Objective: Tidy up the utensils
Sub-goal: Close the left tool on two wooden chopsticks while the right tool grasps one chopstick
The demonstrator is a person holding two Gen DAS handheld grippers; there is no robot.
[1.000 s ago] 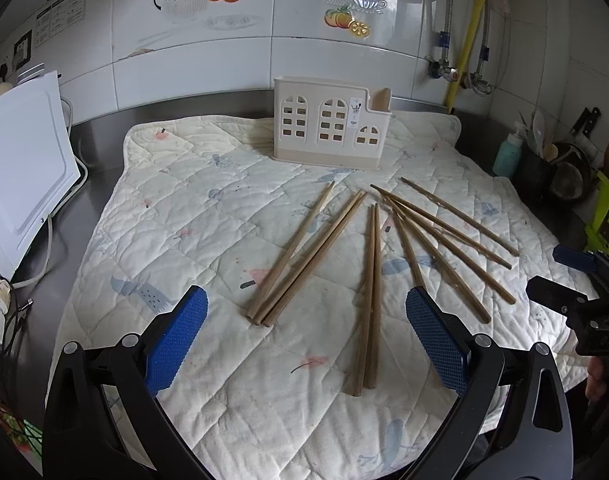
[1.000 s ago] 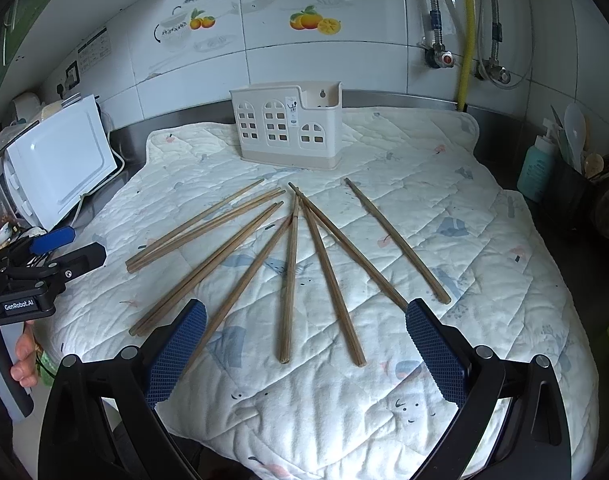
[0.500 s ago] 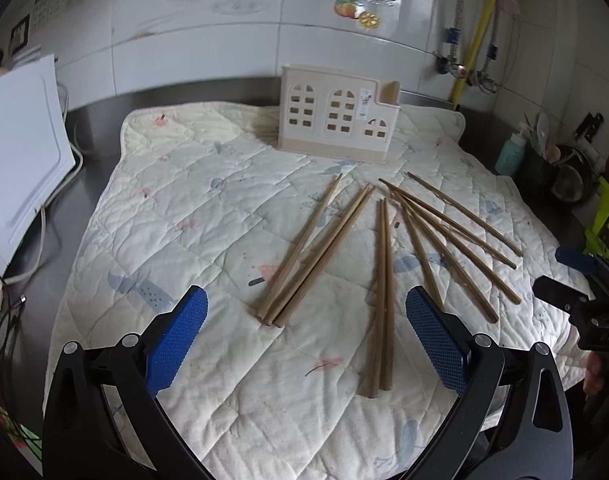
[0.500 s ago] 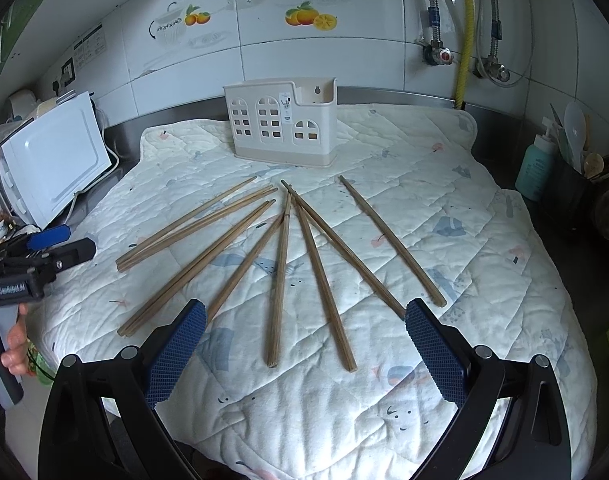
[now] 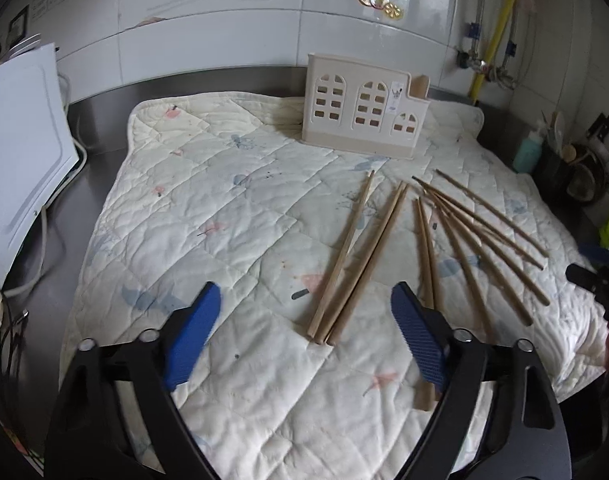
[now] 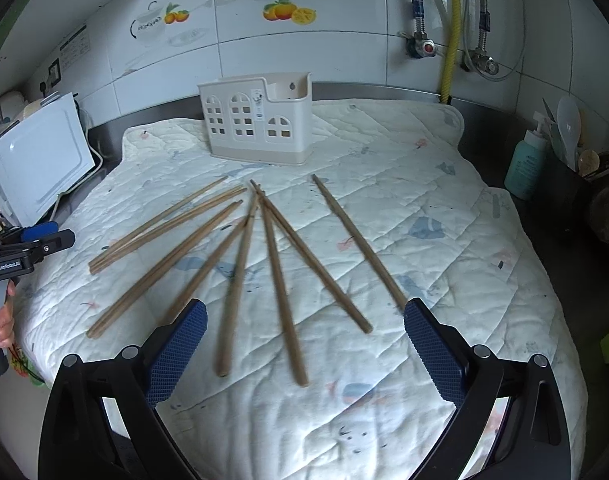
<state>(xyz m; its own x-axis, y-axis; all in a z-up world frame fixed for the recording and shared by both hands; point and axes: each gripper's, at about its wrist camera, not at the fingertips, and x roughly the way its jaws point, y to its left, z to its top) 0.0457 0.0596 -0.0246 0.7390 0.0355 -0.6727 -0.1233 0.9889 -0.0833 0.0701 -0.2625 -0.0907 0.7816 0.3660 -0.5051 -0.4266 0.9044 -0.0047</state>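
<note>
Lying fanned on the quilted mat [image 6: 444, 208] are eight wooden chopsticks [image 6: 278, 280], thin tips meeting toward 12 o'clock, thick ends spread from 8 to 4 o'clock in the right wrist view. Beyond the tips, at 12, stands the cream utensil holder [image 6: 256, 128] w/ arched window cut-outs, upright on the mat, apart from the sticks.

Left gripper [image 5: 304, 320]: jaws have just been closing in somewhat, but stand spread; blue pads [image 5: 192, 336] touch nothing. Thick ends of three chopsticks [image 5: 356, 264] lie on the mat between the pads, just ahead at 12–1 o'clock; a further pair [image 5: 424, 256] runs under the R pad at 3 o'clock. In the right wrist view this gripper shows at 9 o'clock, w/ the person's hand [image 6: 2, 320] on its grip.

Right gripper [image 6: 304, 336]: jaws spread wide, gripping nothing; two stick ends lie between its pads [image 6: 176, 352], one more reaches the R pad at 3 o'clock. Some blur on the near sticks.

White appliance [image 6: 44, 160] at 9–10 o'clock off the mat; teal bottle [image 6: 526, 168] at 2–3 o'clock.
</note>
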